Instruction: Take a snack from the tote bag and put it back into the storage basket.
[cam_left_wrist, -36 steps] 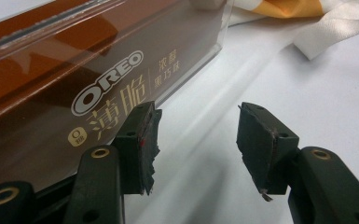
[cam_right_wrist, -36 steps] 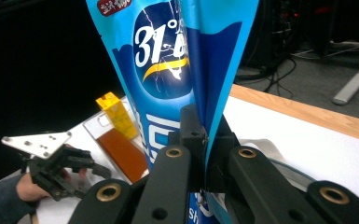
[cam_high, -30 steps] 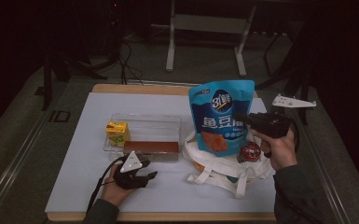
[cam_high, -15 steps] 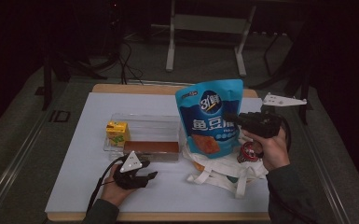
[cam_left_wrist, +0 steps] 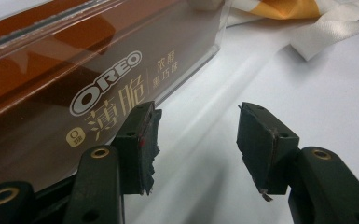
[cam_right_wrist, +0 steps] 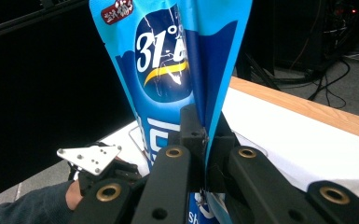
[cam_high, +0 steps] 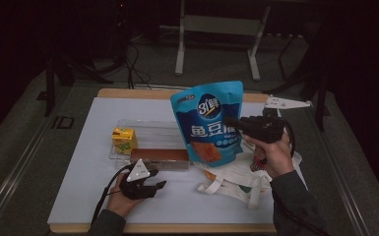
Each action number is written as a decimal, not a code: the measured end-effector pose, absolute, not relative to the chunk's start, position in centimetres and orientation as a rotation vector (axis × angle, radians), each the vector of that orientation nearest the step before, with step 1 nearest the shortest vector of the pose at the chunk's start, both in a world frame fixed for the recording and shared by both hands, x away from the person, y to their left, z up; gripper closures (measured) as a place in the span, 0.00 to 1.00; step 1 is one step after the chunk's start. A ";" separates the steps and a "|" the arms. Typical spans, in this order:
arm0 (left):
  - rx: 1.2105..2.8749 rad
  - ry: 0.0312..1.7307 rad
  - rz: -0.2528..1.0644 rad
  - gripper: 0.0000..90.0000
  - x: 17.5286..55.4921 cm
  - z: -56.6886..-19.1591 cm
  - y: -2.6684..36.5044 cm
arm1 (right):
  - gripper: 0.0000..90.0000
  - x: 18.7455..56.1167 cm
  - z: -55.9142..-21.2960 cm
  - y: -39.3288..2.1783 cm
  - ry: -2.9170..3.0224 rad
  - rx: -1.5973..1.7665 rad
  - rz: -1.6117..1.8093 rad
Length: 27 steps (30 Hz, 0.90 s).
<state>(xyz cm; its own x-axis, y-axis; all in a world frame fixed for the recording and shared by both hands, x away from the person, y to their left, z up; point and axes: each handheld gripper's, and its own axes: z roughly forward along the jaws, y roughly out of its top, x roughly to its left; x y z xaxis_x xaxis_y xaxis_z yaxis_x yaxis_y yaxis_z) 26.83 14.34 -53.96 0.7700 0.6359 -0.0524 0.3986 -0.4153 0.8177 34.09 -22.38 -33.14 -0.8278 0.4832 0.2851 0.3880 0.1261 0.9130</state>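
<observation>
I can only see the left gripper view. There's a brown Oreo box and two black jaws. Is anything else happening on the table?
Observer: Yes, the right gripper is shut on a big blue snack bag, holding it upright above the table.
Operator: Is something under the bag?
Observer: A white cloth tote bag lies flat there.
Operator: Anything near my Oreo box?
Observer: A small yellow juice carton stands in the same clear tray.
</observation>
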 end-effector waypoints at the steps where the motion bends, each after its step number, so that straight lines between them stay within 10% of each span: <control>1: 2.060 0.774 0.331 0.53 26.8 -54.0 14.3 | 0.99 34.1 -33.1 -22.2 2.298 0.890 1.818; 27: 2.060 0.767 0.326 0.53 26.9 -54.0 14.4 | 0.99 35.8 -32.1 -17.1 2.290 0.888 1.915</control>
<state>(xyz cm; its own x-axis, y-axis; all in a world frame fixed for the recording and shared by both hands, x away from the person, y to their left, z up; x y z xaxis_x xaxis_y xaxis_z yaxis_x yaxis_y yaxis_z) 26.86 14.37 -53.96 0.7739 0.6308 -0.0564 0.3976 -0.4146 0.8185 35.81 -17.06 -32.08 -0.8370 0.4359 0.3307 0.4024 0.0810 0.9119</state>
